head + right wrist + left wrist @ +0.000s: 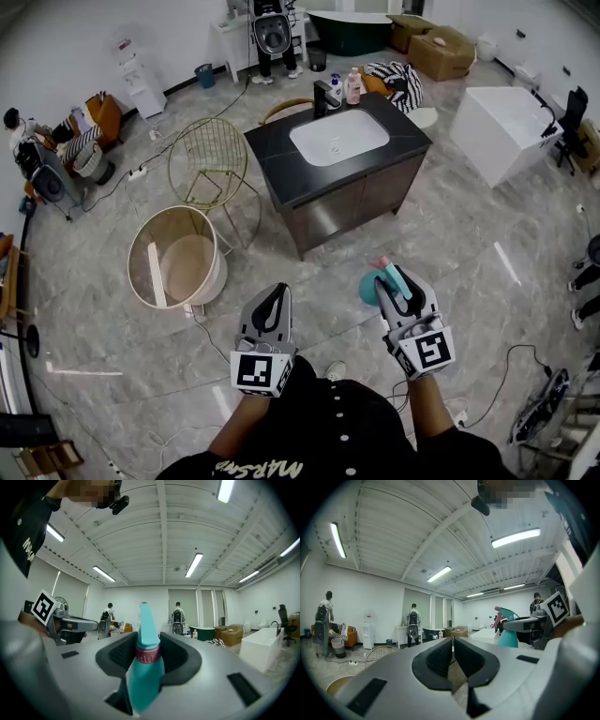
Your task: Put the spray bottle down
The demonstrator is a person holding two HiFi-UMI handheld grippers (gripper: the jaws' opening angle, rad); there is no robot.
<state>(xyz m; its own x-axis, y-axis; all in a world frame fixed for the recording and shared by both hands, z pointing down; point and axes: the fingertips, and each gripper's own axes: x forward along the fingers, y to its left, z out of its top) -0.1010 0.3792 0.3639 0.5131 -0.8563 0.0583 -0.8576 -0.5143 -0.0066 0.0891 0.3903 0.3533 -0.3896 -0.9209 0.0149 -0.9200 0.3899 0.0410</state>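
A teal spray bottle with a pink collar and a pink trigger stands upright between the jaws of my right gripper, which is shut on its neck. In the head view the spray bottle shows at the tip of the right gripper, held level above the marble floor. My left gripper is beside it, level, its jaws shut with nothing between them. From the left gripper view the spray bottle shows at the right. A dark vanity with a white sink stands ahead.
A gold wire chair and a round framed mirror stand left of the vanity. A white bathtub block is at the right, cardboard boxes behind. Cables run over the floor. People stand at the far wall.
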